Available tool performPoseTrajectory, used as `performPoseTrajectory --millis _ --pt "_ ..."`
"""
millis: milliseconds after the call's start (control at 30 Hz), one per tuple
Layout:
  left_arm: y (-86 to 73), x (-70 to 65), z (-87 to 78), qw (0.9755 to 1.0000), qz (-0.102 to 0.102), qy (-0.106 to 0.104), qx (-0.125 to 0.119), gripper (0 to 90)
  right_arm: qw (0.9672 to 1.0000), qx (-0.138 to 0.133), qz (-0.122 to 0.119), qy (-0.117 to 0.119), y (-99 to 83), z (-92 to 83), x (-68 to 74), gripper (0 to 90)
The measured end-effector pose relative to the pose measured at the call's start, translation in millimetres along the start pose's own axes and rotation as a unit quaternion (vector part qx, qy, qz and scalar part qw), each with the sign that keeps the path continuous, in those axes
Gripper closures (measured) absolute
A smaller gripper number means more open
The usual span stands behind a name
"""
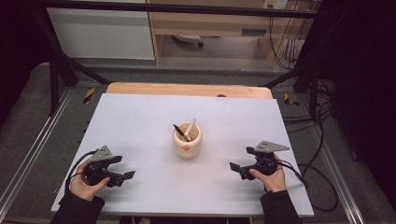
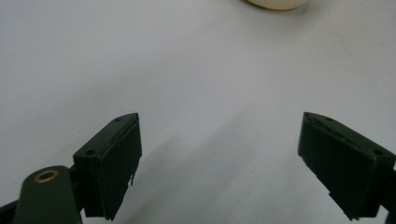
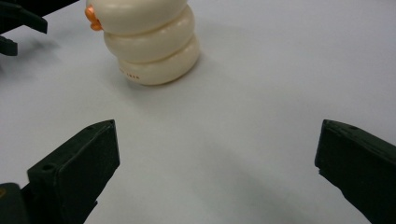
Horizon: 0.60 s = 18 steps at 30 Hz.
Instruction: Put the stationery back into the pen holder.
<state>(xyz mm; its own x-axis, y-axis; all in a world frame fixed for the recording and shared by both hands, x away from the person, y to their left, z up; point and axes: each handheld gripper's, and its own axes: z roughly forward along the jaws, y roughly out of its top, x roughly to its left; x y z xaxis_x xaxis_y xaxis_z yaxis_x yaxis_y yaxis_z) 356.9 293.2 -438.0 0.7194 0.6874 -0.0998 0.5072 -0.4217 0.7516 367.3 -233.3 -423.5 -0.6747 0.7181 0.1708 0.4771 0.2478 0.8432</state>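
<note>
Two pens, one black [image 1: 178, 131] and one white [image 1: 190, 128], stand tilted in a cream ribbed pen holder [image 1: 187, 144] at the middle of the white table [image 1: 140, 116], both leaning against its rim. The holder has a small orange mark on its front.

Left gripper [image 1: 125, 176] rests low near the table's near-left edge, jaws spread wide, nothing between them; in the left gripper view its pads frame bare tabletop, with the holder's base [image 2: 276, 3] just peeking in at the top edge. Right gripper [image 1: 237, 169] sits near the near-right, also gaping, nothing held; the right gripper view has the holder [image 3: 152, 44] ahead and to the left of its jaws, well apart from them.

Progress, as a judgement: nothing grasped yet, both pens still in the holder, holder upright and untouched. Looks like the very start of the work, probably an approach toward the holder or a pen. All of the reach, grasp and lift is left. Which pen is the target cannot be told.
</note>
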Motion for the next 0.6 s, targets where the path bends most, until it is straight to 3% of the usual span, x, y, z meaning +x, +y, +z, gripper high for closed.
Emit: performPoseTrajectory --millis 333,600 --pt "-1.8 0.5 0.7 1.0 -0.001 0.001 0.002 13.2 0.9999 0.009 0.006 -0.001 -28.2 -13.7 -15.6 0.8" --pt "-4.3 1.0 4.2 1.0 -0.001 -0.001 0.008 13.2 0.9999 0.011 0.005 -0.006 -33.5 -15.2 -19.8 0.8"
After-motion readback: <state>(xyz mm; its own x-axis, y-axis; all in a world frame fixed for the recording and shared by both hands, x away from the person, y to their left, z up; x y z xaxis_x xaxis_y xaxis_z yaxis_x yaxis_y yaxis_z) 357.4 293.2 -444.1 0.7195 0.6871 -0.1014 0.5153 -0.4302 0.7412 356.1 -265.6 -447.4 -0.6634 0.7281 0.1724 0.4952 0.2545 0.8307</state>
